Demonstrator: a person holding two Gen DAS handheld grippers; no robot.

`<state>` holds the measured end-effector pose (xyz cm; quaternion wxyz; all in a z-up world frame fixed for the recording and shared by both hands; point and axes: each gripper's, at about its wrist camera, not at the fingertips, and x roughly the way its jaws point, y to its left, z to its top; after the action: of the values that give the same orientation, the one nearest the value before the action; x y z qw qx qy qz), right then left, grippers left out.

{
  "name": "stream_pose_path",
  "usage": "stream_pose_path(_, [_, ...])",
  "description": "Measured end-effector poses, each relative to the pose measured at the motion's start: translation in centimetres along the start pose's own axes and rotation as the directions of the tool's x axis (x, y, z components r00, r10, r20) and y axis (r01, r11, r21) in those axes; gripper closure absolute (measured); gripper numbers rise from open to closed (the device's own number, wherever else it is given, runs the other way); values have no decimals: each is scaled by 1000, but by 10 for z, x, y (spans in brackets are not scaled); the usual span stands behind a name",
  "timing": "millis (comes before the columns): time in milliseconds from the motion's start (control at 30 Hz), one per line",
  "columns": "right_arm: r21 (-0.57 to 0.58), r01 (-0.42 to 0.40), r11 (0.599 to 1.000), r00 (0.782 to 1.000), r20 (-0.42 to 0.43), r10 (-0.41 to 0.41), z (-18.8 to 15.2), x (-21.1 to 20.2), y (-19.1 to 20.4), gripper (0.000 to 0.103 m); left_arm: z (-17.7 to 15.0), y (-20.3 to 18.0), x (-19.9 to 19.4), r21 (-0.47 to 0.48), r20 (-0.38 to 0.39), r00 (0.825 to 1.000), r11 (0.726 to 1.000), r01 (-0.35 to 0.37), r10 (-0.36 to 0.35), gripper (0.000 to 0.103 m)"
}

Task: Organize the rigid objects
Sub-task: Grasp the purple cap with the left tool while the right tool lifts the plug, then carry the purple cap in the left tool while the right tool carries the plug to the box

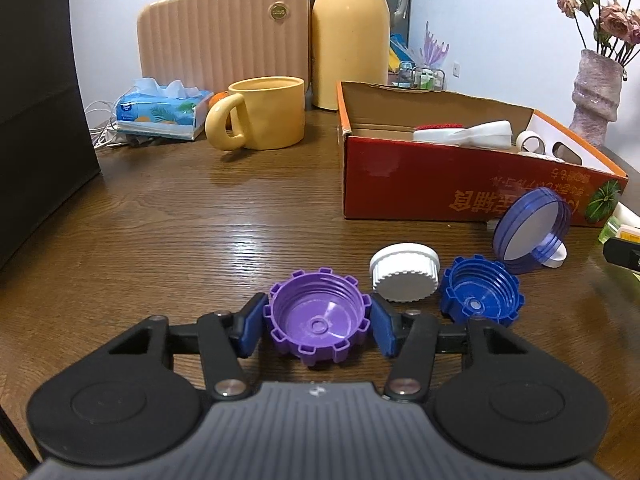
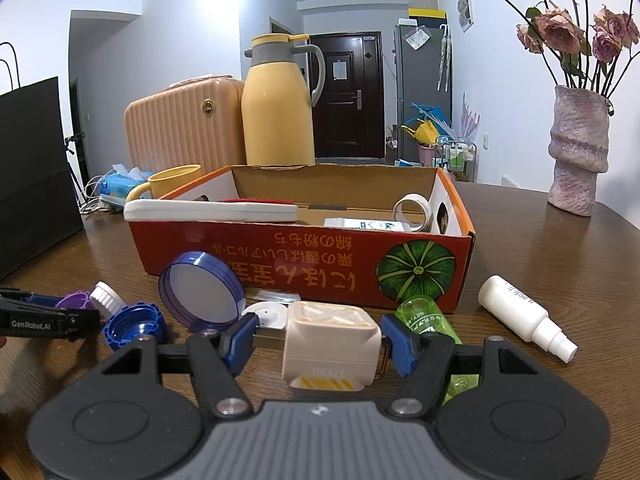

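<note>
We hold a tool in each hand over a brown wooden counter [image 1: 180, 216]. Our left tool [image 1: 318, 326] sits low on the counter. Its two blue pads stand on each side of a purple cap [image 1: 318, 320] that lies open side up. The pads look like they touch the cap's sides, so the tool seems to be closed on it. Just to the right of the purple cap lies a white cap [image 1: 404, 278], and next to that a blue cap [image 1: 480, 294], also open side up. A round blue lid [image 1: 530, 228] leans on its edge behind the blue cap, close to the red box [image 1: 420, 184].

Our right tool [image 2: 318, 340] is open around a cream cube [image 2: 330, 346]. There is a small gap between each blue pad and the cube, so it is not squeezed. The cube sits on the counter in front of the red box. A green bottle [image 2: 424, 316] lies just to the right of the cube, partly behind the tool. A white spray bottle [image 2: 524, 316] lies farther right.

Inside the box we see a tape roll [image 2: 412, 208] and a long white thing [image 2: 208, 210] on the left wall. Behind the box stand a yellow jug [image 2: 278, 108], a yellow mug [image 1: 264, 118] and a pink vase [image 2: 578, 148].
</note>
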<state>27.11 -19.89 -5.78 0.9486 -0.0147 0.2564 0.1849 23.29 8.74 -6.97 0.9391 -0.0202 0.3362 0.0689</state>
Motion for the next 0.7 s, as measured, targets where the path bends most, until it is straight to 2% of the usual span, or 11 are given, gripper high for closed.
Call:
stream_pose_path(467, [14,12,1000,1000,29,-13,1,-6,0,37,5,4,-19,-32,71,997,999,-23,26,48])
stream_pose_path(700, [13,19,1000,999,50,-19,8,-14,0,37,14,-3,-33,-29,111,994,1000,-5,8,48])
